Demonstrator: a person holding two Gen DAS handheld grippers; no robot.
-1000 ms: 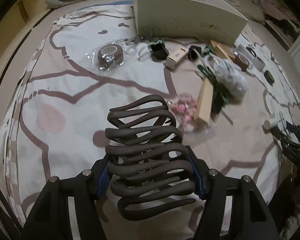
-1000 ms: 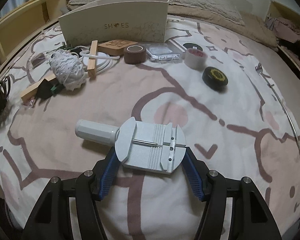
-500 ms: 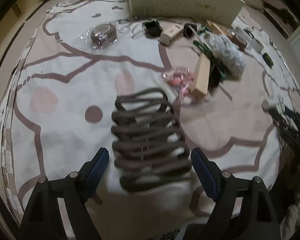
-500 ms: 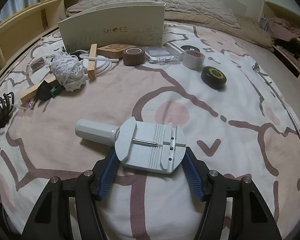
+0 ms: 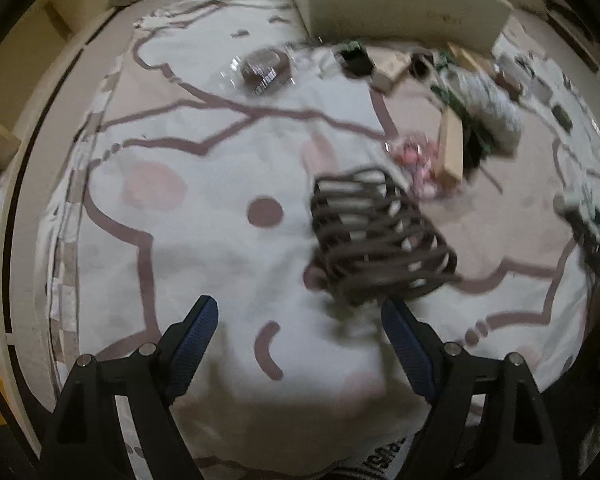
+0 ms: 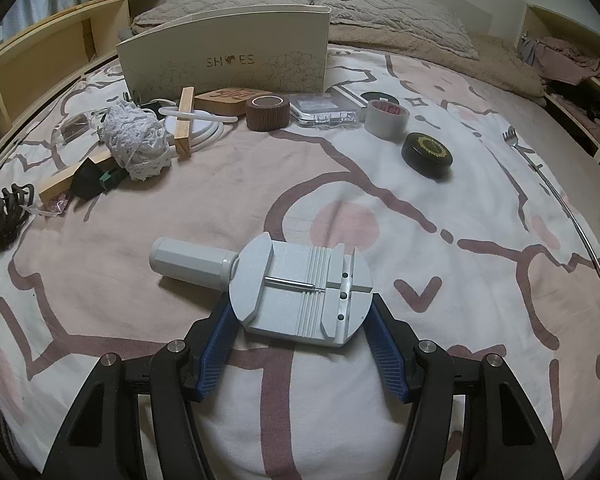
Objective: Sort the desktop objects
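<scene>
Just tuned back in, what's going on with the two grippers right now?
The left gripper is open and holds nothing; the dark claw hair clip lies on the bedspread just ahead of its right finger. The right gripper is shut on the grey watch-link tool, held low over the bed. The rest of the clutter sits near the shoe box.
</scene>
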